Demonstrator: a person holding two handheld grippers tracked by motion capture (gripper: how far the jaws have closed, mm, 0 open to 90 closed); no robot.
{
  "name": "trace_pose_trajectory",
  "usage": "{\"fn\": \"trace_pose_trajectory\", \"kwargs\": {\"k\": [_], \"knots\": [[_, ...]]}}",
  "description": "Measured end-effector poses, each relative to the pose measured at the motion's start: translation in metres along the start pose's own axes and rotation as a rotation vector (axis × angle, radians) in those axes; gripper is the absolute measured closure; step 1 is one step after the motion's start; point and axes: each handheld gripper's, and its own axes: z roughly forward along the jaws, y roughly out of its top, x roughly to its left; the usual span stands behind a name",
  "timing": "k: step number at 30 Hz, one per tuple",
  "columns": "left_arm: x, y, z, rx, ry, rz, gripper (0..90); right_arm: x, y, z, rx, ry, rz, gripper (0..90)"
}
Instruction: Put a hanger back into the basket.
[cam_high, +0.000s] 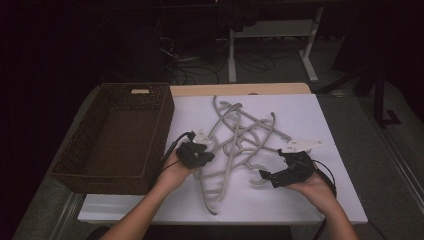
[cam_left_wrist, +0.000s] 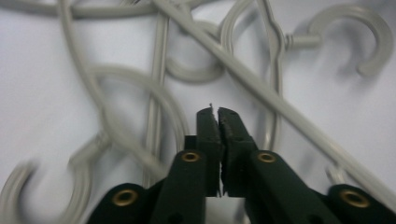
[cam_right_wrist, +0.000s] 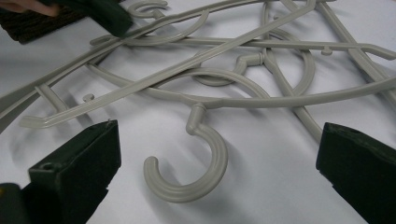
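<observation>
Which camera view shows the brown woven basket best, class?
The high view: the basket appears whole, standing left of the tangled hangers on the white table. The right gripper view catches a dark woven corner at top left. The left gripper view looks onto hangers.

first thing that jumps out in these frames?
The tangle of grey hangers heaped mid-table on the white board. A dark wicker basket sits at the board's left edge. The left gripper is over the pile with jaws shut and nothing between them, while the right gripper stands wide open, facing one hanger's hook.
</observation>
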Motion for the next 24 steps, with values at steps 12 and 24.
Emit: {"fn": "trace_pose_trajectory", "kwargs": {"k": [12,24], "knots": [[-0.031,-0.058,-0.017,0.125,-0.049,0.001,90.0,-0.001,-0.001,0.001,0.007,0.0,0.002,0.0],[-0.055,-0.038,0.005,0.093,-0.144,0.043,90.0,-0.002,-0.002,0.0,0.001,-0.004,0.009,0.0]]}}
